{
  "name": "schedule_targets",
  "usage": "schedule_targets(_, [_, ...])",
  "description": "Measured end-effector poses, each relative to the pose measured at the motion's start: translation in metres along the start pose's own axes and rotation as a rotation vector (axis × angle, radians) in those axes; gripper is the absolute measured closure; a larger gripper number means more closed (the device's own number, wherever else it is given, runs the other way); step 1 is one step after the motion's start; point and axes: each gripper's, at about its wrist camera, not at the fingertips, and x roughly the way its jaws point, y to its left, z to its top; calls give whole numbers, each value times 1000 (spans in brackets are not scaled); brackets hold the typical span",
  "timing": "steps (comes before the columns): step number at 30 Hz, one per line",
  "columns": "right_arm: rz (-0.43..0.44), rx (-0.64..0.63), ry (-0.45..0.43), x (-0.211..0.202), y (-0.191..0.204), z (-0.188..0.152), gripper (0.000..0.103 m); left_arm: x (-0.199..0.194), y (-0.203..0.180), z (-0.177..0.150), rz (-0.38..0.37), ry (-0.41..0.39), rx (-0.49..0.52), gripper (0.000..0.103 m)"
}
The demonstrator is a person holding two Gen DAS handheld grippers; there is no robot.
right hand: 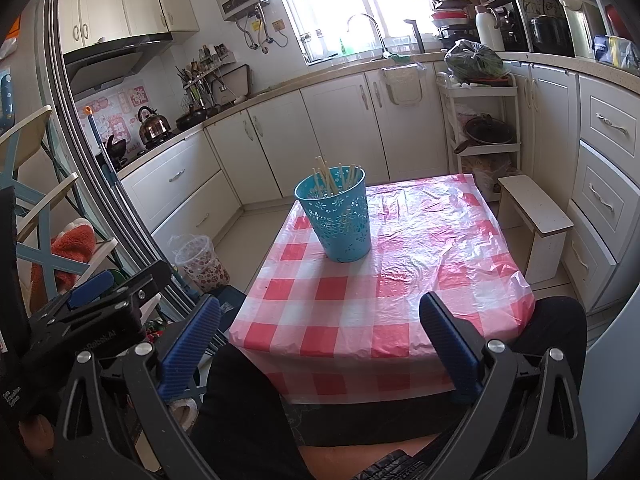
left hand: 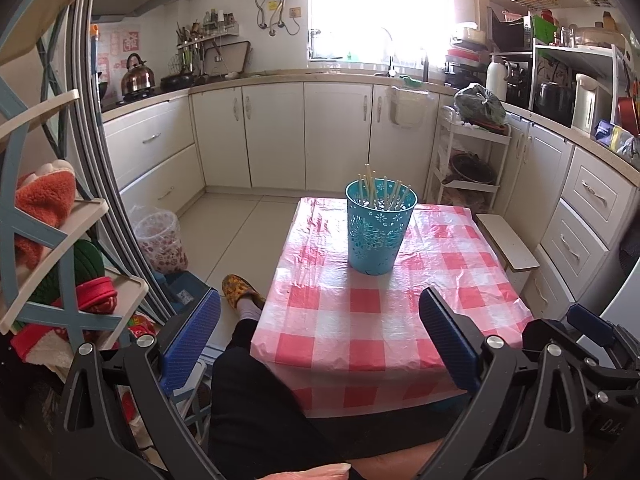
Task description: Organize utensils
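While both grippers hang low over the person's dark-trousered lap, the left gripper [left hand: 320, 336] and the right gripper [right hand: 320, 336] each hold their blue-padded fingers wide apart with nothing between them. Just past them lies the counter [left hand: 384, 320], a low surface wrapped in a shiny, wrinkled red-and-white checked plastic cloth. On its far half stands a turquoise basket [left hand: 379, 232], upright, round and tapering toward its base, its wall pierced with a flower pattern. A bundle of pale chopsticks [left hand: 378, 192] stands inside it, leaning at mixed angles, the tips rising above the rim. Between the grippers and the basket only bare cloth shows. To the left of the counter a foot in a yellow patterned slipper [left hand: 239, 290] rests on the tiled floor, and farther left sits a clear bin with a floral liner [left hand: 160, 242]. A small white stool [right hand: 536, 220] stands just beside the counter's right edge. Beyond, a white tiered cart [right hand: 482, 120] carries a dark bagged bundle on top and a lidded pan lower down. Cream cabinets line the far wall below a bright window, with a metal kettle [left hand: 137, 76] on the stove at left.
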Motion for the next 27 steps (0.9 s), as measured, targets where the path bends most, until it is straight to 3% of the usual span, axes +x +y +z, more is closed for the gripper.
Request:
schedule_targets(15, [-13,14,10,4,4,-6,8,6,-4,-1,6,13,15,8])
schedule_targets(23, [-14,14,12,4,5,-6,8,-2,-12,-5,61,-45,62,8])
schedule_targets(27, [-18,13,7,4,6,-6,8,2,-14,-5,43,-18,66,8])
